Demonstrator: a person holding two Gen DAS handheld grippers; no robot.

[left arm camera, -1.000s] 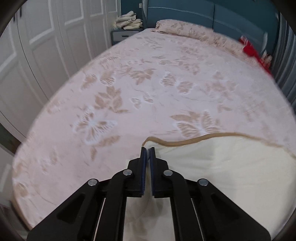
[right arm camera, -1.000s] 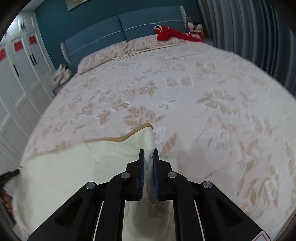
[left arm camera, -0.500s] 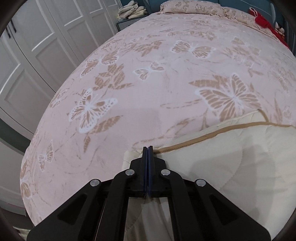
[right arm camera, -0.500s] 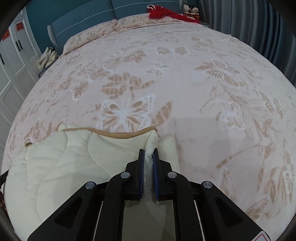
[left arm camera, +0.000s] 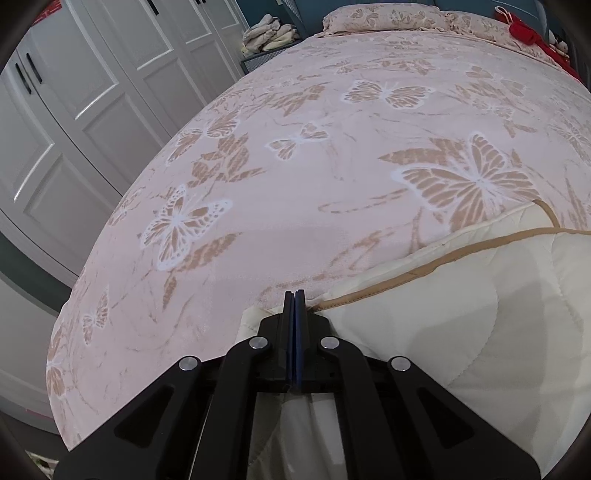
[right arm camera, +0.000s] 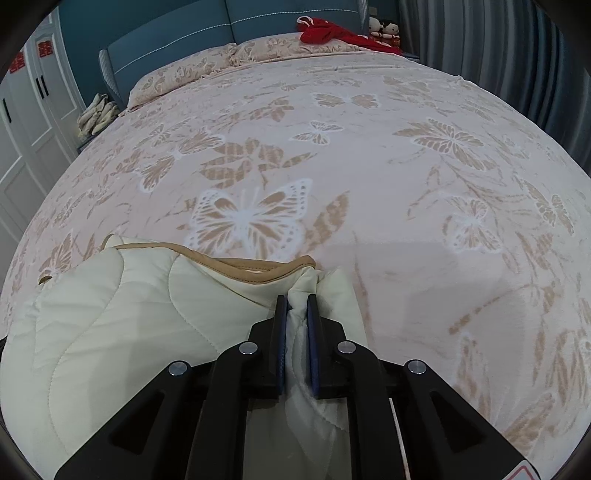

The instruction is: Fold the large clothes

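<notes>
A cream quilted cover with tan piping [left arm camera: 461,332] lies on the near part of the pink butterfly bedspread [left arm camera: 332,184]. My left gripper [left arm camera: 294,295] is shut on its left corner, right at the piping. In the right wrist view the same cream cover [right arm camera: 129,325] spreads to the left, and my right gripper [right arm camera: 296,300] is shut on a bunched fold of its right corner. Both grippers sit low, close to the bedspread [right arm camera: 406,184].
White wardrobe doors [left arm camera: 74,110] run along the bed's left side. A stack of folded cloths [left arm camera: 271,35] sits on a bedside stand. Pillows [right arm camera: 207,70], a red garment [right arm camera: 332,33] and two small dolls [right arm camera: 384,27] are at the blue headboard; grey curtains [right arm camera: 498,55] hang on the right.
Both grippers have come down toward the bed with the cover's corners held. The cream cover has settled onto the bedspread and its top edge now folds over.
</notes>
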